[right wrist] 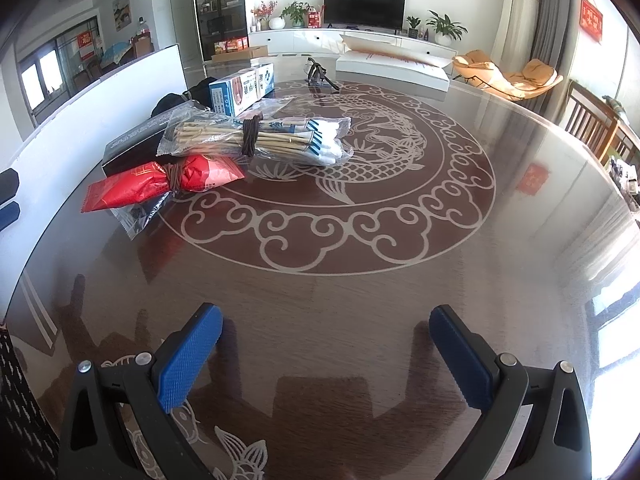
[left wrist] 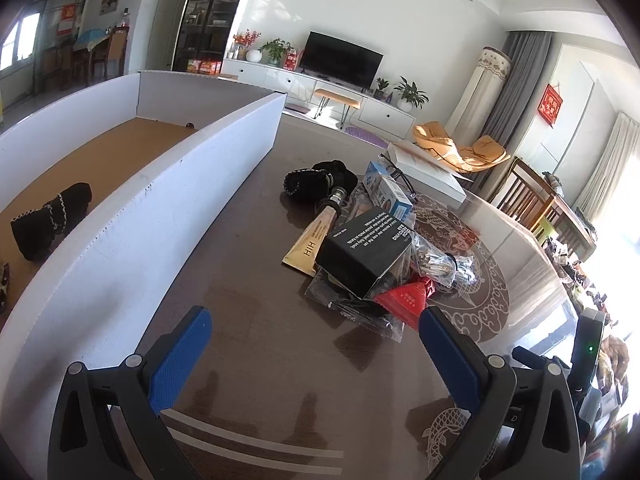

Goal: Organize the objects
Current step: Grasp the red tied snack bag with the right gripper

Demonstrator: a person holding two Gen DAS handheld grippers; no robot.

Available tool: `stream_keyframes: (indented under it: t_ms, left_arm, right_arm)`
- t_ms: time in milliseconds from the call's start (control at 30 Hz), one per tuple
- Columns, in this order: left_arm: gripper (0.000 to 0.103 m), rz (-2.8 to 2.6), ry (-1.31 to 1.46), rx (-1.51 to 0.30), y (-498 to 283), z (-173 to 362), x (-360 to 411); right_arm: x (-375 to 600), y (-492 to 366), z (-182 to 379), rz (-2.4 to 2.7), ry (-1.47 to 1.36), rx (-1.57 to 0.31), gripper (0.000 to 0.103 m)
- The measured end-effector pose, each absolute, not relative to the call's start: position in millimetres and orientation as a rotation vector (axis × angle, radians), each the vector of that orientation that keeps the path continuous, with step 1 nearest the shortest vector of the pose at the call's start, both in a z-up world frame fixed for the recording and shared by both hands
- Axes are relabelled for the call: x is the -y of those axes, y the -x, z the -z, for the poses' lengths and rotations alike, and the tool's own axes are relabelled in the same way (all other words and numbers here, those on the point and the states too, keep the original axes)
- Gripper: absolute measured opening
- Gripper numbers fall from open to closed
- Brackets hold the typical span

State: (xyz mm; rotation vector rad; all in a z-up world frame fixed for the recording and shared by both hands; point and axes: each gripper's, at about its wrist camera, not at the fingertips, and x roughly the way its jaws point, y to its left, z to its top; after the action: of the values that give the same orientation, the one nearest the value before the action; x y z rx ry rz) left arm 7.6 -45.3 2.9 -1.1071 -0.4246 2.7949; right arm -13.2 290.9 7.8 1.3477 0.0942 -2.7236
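Observation:
A pile of small items lies mid-table: a black box [left wrist: 362, 250], a gold tube [left wrist: 310, 240], a black slipper [left wrist: 320, 180], a blue-white carton [left wrist: 386, 190], a red packet [left wrist: 404, 298] and a clear bag of chopsticks [left wrist: 440, 264]. My left gripper [left wrist: 314, 342] hovers open just in front of the pile, holding nothing. A second black slipper [left wrist: 52, 216] rests inside the white cardboard box [left wrist: 168, 200] at left. In the right wrist view the chopstick bag [right wrist: 256, 138], red packet [right wrist: 160, 184] and carton [right wrist: 242, 90] sit far left. My right gripper [right wrist: 326, 332] is open and empty over bare table.
The round glass-topped table [right wrist: 360, 280] bears a fish and cloud pattern. A flat white box [right wrist: 392, 66] and dark glasses [right wrist: 318, 74] lie at its far side. Wooden chairs [right wrist: 592, 124] stand to the right. The left gripper's tips [right wrist: 8, 200] show at the left edge.

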Motion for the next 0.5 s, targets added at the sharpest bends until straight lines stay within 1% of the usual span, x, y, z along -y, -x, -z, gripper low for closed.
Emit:
stream_keyframes:
  t_ms: [167,267,333,433,500]
  left_arm:
    - [0.103,-2.796,1.123,0.422,-8,1,45]
    - [0.103,-2.806,1.118,0.455,-9,2,48]
    - [0.103,-2.808,1.128,0.474,-8,2,51]
    - [0.103,-2.817,1.132,0.492,-8,2,55]
    - [0.103,-2.831,1.128,0.494,-10,1,57]
  right_arm:
    - [-293,13,-10,2.734,-1.353,-0.046,0.103]
    - [-293,21,-19,2.624,-1.331,0.304,0.103]
    - [-277,35,-29,2.584,-1.314,0.394,0.103]
    - [-237,63,-40,2.504,-1.304,0.435,0.103]
    - [-210,81,-41,2.468,-1.324,0.382,0.102]
